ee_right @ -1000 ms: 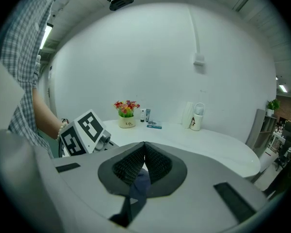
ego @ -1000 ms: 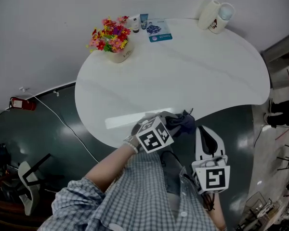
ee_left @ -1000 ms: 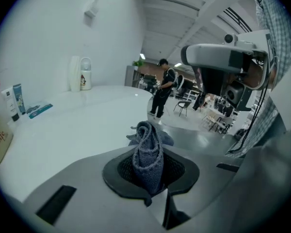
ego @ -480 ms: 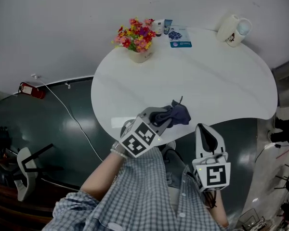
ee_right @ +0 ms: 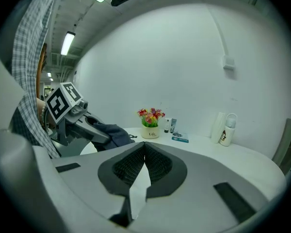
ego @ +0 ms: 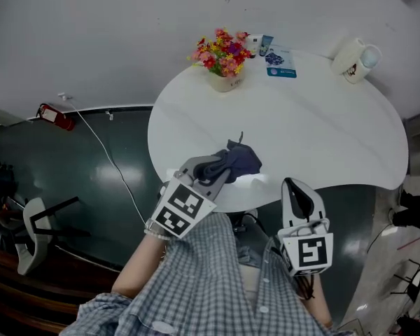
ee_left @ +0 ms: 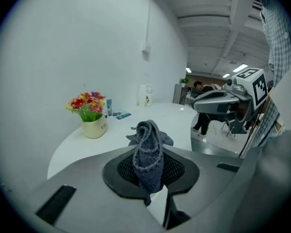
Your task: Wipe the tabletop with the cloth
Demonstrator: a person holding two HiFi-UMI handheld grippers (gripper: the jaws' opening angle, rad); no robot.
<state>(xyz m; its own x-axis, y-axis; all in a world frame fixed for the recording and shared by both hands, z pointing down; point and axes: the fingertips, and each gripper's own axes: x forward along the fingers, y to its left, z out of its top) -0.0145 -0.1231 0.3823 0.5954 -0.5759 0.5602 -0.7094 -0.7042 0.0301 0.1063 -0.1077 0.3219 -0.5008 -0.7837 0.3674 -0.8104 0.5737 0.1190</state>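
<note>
Cloth [ego: 236,161], clamped in the left tool [ego: 211,169], now lies further left along the near edge of the table [ego: 322,124] than a second ago; right tool [ego: 296,187] hangs closed and empty; flower pot [ego: 225,83] reads "Life"

The table [ego: 329,138] lies bare across its middle and right. Along its far edge stand a flower pot [ego: 225,81], small bottles [ego: 266,45], a packet [ego: 280,63] and a flask [ego: 365,57]. The cloth [ego: 236,161] occupies the near left edge.
</note>
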